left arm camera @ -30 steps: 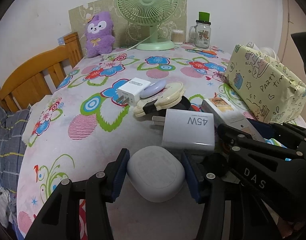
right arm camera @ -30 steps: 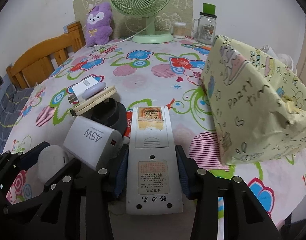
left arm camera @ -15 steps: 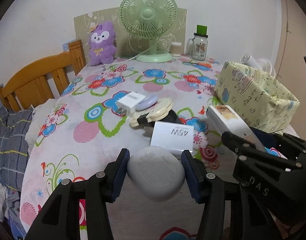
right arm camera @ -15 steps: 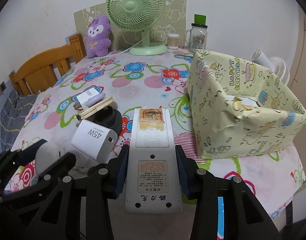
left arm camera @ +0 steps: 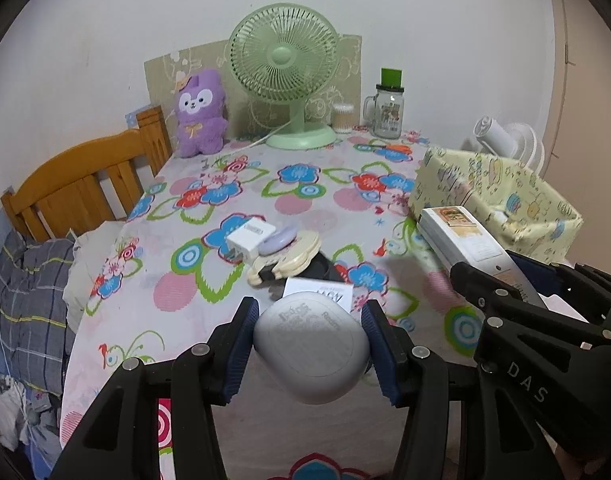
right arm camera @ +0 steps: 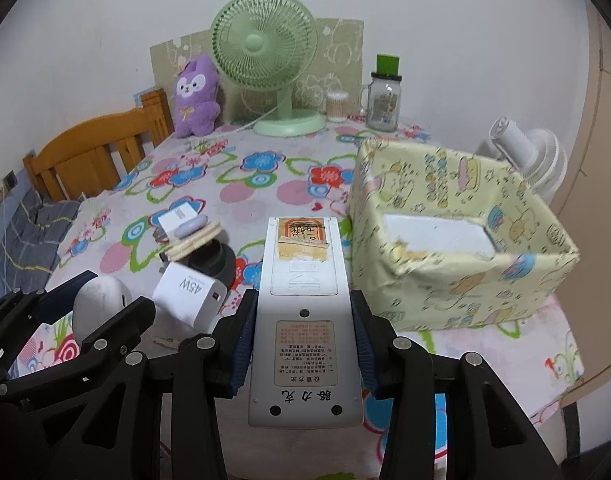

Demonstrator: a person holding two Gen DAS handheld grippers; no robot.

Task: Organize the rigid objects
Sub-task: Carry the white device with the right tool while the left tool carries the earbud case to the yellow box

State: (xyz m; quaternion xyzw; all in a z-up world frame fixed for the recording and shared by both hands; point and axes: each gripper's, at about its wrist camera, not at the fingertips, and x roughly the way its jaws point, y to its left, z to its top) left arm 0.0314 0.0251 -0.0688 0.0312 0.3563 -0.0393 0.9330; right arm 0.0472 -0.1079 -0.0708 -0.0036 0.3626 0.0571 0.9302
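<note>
Both grippers had risen from the table since a second earlier, each carrying its object up with it, so that more of the flowered tablecloth (left arm camera: 265, 184) showed beneath them. The left gripper (left arm camera: 310, 344) had its blue-padded fingers (left arm camera: 241, 344) pressed against both sides of a rounded pale-grey plastic case (left arm camera: 311, 346), held clear above the near edge of the table. The right gripper (right arm camera: 302, 334) had its fingers (right arm camera: 361, 344) clamped on the lower half of a long white remote control (right arm camera: 303, 316), back side up, its far end pointing toward the table's middle.

On the cloth near the near edge lay a white 45W charger block (right arm camera: 190, 294), partly hidden behind the grey case in the left view. Just beyond it sat a small pile: a white plug adapter (left arm camera: 247, 238), a lilac oval object (left arm camera: 279, 236) and a cream flat case (left arm camera: 289, 258) resting on a black round item (right arm camera: 215, 260). An open box wrapped in pale-yellow cartoon paper (right arm camera: 457, 272) stood at the right edge, well apart from the pile, its white floor visible. At the far edge stood a green desk fan (left arm camera: 283, 76), a purple plush toy (left arm camera: 199, 114), a glass mug jar with a green lid (left arm camera: 387, 110) and a small tub of cotton swabs (left arm camera: 342, 118).
</note>
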